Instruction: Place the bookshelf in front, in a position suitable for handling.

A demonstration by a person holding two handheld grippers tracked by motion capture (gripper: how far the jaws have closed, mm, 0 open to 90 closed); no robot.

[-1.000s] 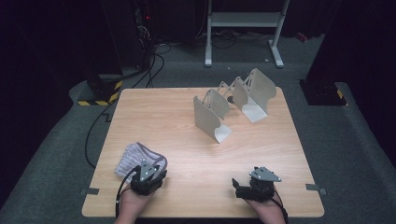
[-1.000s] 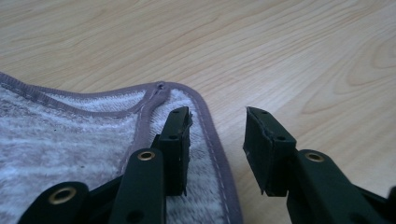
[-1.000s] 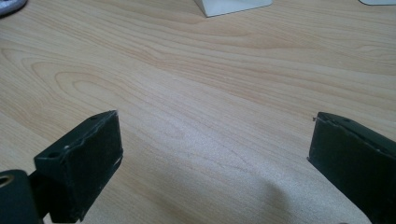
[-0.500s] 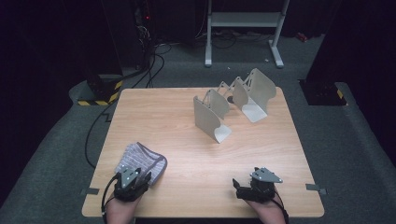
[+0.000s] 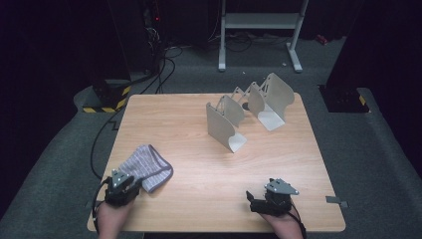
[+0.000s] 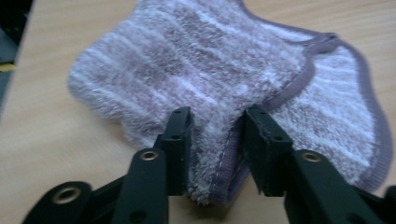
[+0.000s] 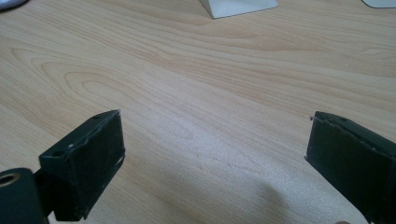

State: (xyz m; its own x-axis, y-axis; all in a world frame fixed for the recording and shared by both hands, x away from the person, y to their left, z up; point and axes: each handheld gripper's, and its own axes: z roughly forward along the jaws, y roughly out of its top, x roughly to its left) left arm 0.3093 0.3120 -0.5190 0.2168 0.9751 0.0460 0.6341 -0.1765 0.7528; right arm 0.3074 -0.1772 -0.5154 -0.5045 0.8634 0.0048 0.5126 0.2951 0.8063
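Gripping the near edge of the striped lilac towel (image 6: 219,88) at the table's (image 5: 209,149) front-left corner, the left gripper (image 6: 215,135) has just been closing on it. The towel's nearest fold is hidden under the jaws. The right gripper (image 7: 215,154) rests wide open over bare wood; no writing shows.

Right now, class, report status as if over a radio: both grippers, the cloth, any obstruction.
Left gripper jaws just closing on the cloth edge. Right gripper open, on bare table. Cloth lies bunched at the near left corner. Bookends far off; nothing in the way.

Left gripper (image 5: 130,182) drew back toward the table's near left corner, jaws closing on the towel (image 5: 151,166), dragging it along
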